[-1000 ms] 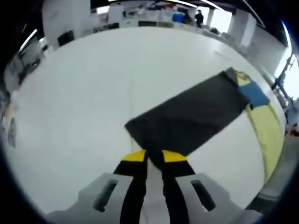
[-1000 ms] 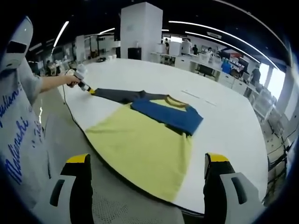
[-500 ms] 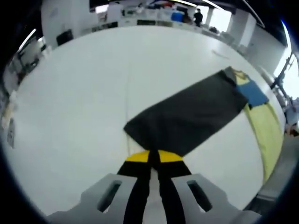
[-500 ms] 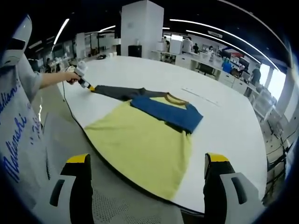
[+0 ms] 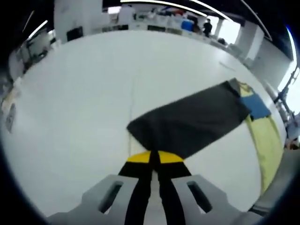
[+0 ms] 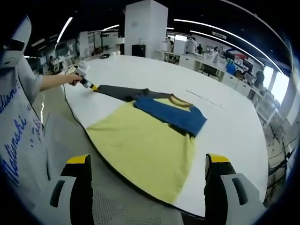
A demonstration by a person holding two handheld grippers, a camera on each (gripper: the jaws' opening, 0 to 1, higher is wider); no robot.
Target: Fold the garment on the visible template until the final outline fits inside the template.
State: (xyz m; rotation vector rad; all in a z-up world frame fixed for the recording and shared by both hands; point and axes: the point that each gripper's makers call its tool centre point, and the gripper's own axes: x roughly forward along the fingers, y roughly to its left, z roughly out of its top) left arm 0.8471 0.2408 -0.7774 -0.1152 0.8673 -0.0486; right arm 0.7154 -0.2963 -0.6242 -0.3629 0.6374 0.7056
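Clamping the cuff of the dark sleeve (image 5: pixel 190 122), left gripper (image 5: pixel 154 159) with yellow-tipped jaws together on the cloth at the sleeve's near end. Seen from the right gripper view, left gripper (image 6: pixel 88 84) held in a hand (image 6: pixel 75 79) at the far left of the table (image 6: pixel 225 126), sleeve (image 6: pixel 119 92) drawn out flat from the shirt (image 6: pixel 145 145) toward that hand.

Right gripper (image 6: pixel 147 161) with jaws wide apart, holding nothing, poised off the near table edge and well clear of the shirt.

Shirt lying flat near the table's near edge: yellow body, hem close to the rounded rim; blue panel (image 6: pixel 171 116) folded across the chest; collar at the far side. In the left gripper view, blue panel (image 5: pixel 255 104) and yellow body (image 5: pixel 267 140) at the far right end of the sleeve.

Open white surface wide on the far side and right of the shirt; little margin at the near rim.

Count: one shirt, one extended sleeve, one blue panel, two grippers, one table. Template outline: cannot tell.
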